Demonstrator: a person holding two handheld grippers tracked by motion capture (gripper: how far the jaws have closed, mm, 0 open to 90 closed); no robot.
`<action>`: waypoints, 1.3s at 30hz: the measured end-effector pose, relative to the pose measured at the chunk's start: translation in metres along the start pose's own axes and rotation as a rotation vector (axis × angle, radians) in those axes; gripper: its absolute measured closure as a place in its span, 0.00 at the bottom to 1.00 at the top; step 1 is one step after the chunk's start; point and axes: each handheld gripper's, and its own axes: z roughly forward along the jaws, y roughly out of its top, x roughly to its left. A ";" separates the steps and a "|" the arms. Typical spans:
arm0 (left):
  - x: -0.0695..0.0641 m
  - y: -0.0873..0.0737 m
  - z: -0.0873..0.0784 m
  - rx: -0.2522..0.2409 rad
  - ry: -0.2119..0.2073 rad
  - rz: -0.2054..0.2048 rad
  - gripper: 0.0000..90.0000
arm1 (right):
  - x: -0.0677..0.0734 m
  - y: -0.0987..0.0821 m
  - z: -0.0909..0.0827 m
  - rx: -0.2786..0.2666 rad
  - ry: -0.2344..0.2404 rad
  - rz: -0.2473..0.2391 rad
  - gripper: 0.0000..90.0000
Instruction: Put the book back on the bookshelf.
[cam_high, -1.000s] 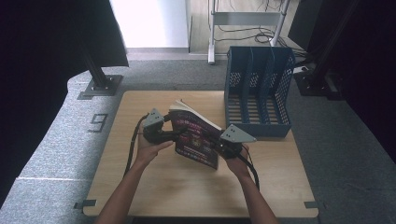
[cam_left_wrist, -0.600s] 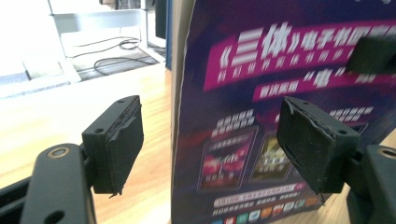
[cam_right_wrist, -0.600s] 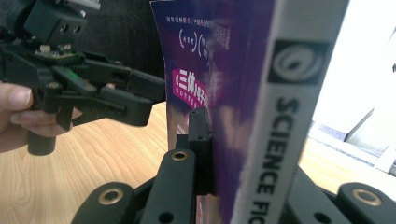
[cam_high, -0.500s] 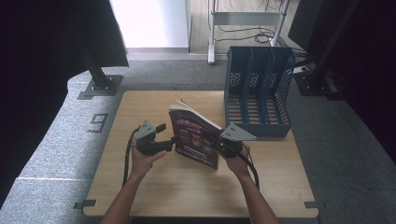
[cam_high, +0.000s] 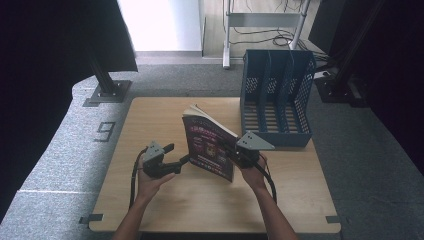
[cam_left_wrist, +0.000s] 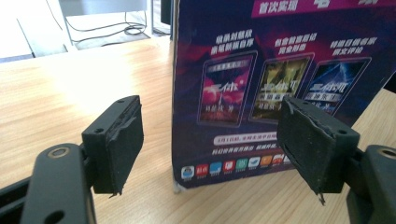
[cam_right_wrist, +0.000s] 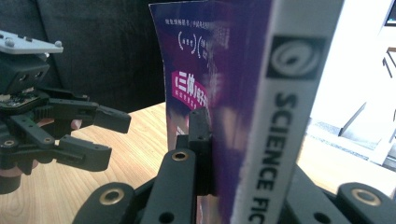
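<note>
Black right hand-held gripper (cam_high: 234, 156) clenched on purple book (cam_high: 207, 147) spine edge, book upright at frame centre on desk (cam_high: 150, 120). Left hand-held gripper (cam_high: 177, 156) released, just left of cover. File rack (cam_high: 275, 100) upper right.

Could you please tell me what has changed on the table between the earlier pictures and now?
The left gripper has let go of the book and drawn back toward the person and lower, its jaws now open and clear of the cover. The right gripper stays clamped on the book's spine edge, holding it upright on the table. The blue file rack has not moved.
</note>
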 end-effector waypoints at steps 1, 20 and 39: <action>0.000 -0.002 -0.001 0.006 0.006 0.001 0.25 | 0.000 0.000 0.000 0.000 -0.001 0.002 0.91; 0.003 -0.020 -0.011 0.050 0.035 -0.029 0.25 | 0.002 0.006 0.004 -0.019 -0.018 0.057 0.91; 0.003 -0.026 -0.011 0.075 0.032 -0.038 0.26 | 0.000 0.029 -0.014 -0.079 -0.072 0.057 0.91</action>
